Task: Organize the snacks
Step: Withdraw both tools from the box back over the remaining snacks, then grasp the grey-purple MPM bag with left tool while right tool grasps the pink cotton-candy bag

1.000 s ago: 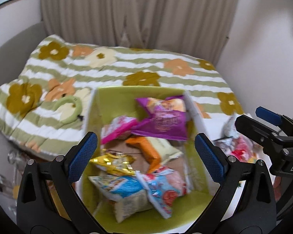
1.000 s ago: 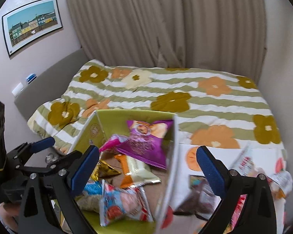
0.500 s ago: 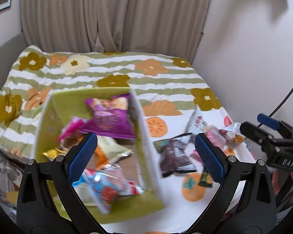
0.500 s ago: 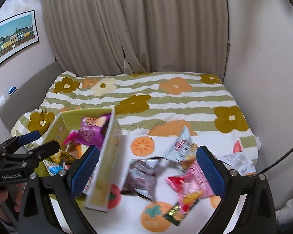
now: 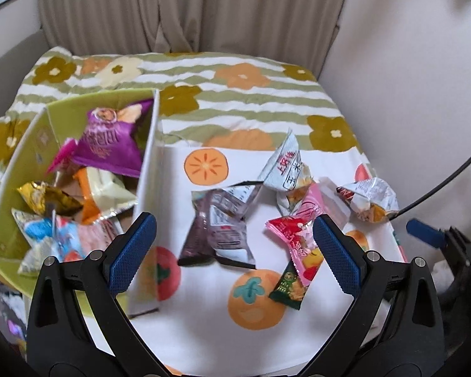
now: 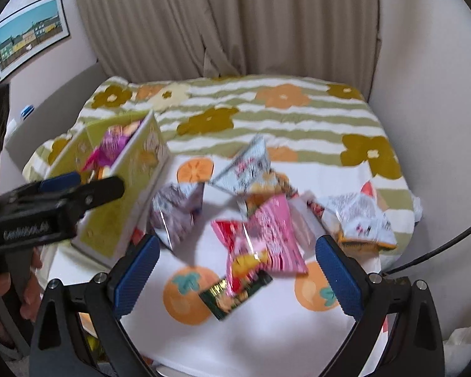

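Between picks, my right gripper [image 6: 234, 270] and left gripper [image 5: 234, 253] hung released; the pink snack packet [image 6: 267, 238], mid-cloth beside the green box [image 5: 25, 144], looked next.

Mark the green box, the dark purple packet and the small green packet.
green box [image 5: 147, 169], left wrist view, white right wall.
dark purple packet [image 5: 216, 229], left wrist view, packet middle.
small green packet [image 6: 232, 300], right wrist view, exposed front.

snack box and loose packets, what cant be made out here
- Green snack box, right wrist view: contents mostly hidden by its near wall and the left gripper.
- Pink packet, right wrist view: print blurred.
- Small green packet, left wrist view: label too small.
- Box's near corner, left wrist view: hidden behind the gripper finger.
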{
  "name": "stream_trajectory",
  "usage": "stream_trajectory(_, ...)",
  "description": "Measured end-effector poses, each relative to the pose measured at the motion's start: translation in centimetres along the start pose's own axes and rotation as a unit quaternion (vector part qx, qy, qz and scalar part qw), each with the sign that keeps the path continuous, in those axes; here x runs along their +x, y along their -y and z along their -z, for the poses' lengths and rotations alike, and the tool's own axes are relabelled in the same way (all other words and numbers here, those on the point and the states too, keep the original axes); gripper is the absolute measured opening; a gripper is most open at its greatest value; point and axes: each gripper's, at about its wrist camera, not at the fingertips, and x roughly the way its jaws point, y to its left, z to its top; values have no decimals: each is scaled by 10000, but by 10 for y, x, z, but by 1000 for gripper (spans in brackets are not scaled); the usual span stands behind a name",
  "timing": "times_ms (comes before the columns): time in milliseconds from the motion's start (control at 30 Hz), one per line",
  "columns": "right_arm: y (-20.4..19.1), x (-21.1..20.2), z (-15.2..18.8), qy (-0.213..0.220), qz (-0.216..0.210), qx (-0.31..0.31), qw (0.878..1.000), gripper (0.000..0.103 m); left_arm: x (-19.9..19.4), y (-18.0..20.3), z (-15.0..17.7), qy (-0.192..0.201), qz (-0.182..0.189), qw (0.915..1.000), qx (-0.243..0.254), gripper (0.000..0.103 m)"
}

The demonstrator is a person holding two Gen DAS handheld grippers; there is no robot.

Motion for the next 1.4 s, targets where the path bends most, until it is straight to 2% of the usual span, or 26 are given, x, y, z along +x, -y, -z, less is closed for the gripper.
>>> stream_trajectory(233, 11, 26, 27, -110, -149, -240, 9995, 99, 31, 25, 15, 28, -568, 9977, 357, 99)
stream_trajectory(500, 21, 60, 41, -140, -102, -185, 9997, 99, 94, 39, 19, -412, -975, 9884, 1085, 99)
stream_trajectory(733, 23, 85, 37, -330, 10, -146, 9993, 99, 137, 29, 17, -859, -1226, 9821, 1144, 99)
stream_trajectory(800, 21, 93, 34, -360, 63, -253, 9990, 99, 145, 25, 17, -947, -1207, 9817, 1129, 96)
stream_trajectory(867, 18, 100, 32, -389, 88, -376, 9985, 99, 154, 21, 15, -1082, -1175, 9810, 1104, 87)
stream_trajectory(1000, 16, 116, 29, -502, 153, -509, 9973, 99, 167, 15, 19, -1307, -1087, 9795, 1085, 83)
stream_trajectory(1067, 16, 122, 28, -550, 189, -529, 9969, 99, 173, 11, 22, -1443, -1071, 9783, 1036, 73)
stream_trajectory(1100, 16, 125, 28, -571, 223, -551, 9966, 99, 175, 8, 23, -1485, -1013, 9786, 1000, 73)
stream_trajectory(1200, 16, 131, 27, -622, 262, -604, 9959, 99, 175, 5, 24, -1495, -928, 9794, 991, 71)
stream_trajectory(1267, 15, 135, 25, -658, 311, -648, 9952, 99, 175, 6, 25, -1515, -875, 9790, 1042, 62)
stream_trajectory(1400, 16, 141, 24, -714, 353, -718, 9942, 99, 171, 6, 26, -1508, -853, 9791, 1067, 60)
